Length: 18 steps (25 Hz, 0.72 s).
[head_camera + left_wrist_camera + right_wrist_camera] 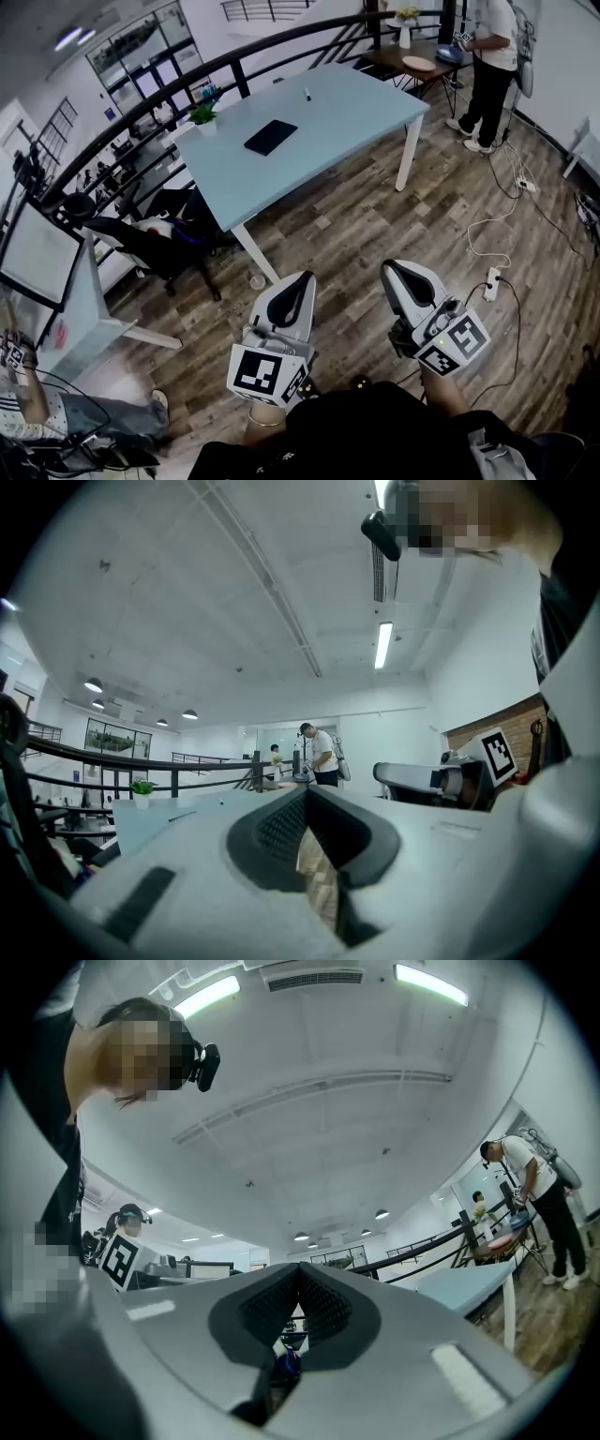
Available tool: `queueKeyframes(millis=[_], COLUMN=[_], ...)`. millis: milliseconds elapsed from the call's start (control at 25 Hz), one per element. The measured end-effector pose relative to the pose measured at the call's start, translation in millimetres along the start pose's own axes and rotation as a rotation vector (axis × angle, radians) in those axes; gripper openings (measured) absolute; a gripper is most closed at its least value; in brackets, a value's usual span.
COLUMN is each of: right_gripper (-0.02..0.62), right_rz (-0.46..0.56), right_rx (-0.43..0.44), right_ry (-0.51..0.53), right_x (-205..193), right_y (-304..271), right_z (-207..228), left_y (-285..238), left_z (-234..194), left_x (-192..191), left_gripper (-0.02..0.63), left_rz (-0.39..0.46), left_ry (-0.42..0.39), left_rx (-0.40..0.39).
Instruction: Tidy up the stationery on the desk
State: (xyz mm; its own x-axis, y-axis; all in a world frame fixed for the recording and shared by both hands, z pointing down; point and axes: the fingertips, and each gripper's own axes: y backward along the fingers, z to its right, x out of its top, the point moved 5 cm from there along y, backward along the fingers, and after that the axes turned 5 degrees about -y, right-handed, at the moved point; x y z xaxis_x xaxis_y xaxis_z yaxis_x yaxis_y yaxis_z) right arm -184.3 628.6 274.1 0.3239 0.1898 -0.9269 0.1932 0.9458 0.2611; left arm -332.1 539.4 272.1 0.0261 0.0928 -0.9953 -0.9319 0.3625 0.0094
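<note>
A pale blue desk [356,103] stands ahead across the wooden floor. On it lie a black notebook [271,137] and a small dark pen [307,95]. My left gripper [298,278] and my right gripper [394,267] are held close to my body, well short of the desk, side by side over the floor. Both are shut with nothing between the jaws. In the left gripper view the left gripper [305,794] points level toward the desk [150,817]. In the right gripper view the right gripper [300,1267] tilts slightly upward, with the desk [469,1283] off to its right.
A small potted plant [202,115] stands on the desk's far left corner. A black office chair [150,244] sits left of the desk. A person [492,66] stands at a wooden table behind. A power strip [491,282] with cables lies on the floor at right.
</note>
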Motion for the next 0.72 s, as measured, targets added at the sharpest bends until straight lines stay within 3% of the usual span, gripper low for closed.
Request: queueKeyframes(millis=[720], right_gripper=[0.004], right_rz=[-0.024], right_rx=[0.096], right_ry=[-0.046], right_x=[4], right_y=[36], right_z=[30], left_y=[-5], left_z=[42], left_x=[-4], left_gripper=[-0.008], left_rz=[-0.05], left_ry=[-0.002], left_rx=[0.129])
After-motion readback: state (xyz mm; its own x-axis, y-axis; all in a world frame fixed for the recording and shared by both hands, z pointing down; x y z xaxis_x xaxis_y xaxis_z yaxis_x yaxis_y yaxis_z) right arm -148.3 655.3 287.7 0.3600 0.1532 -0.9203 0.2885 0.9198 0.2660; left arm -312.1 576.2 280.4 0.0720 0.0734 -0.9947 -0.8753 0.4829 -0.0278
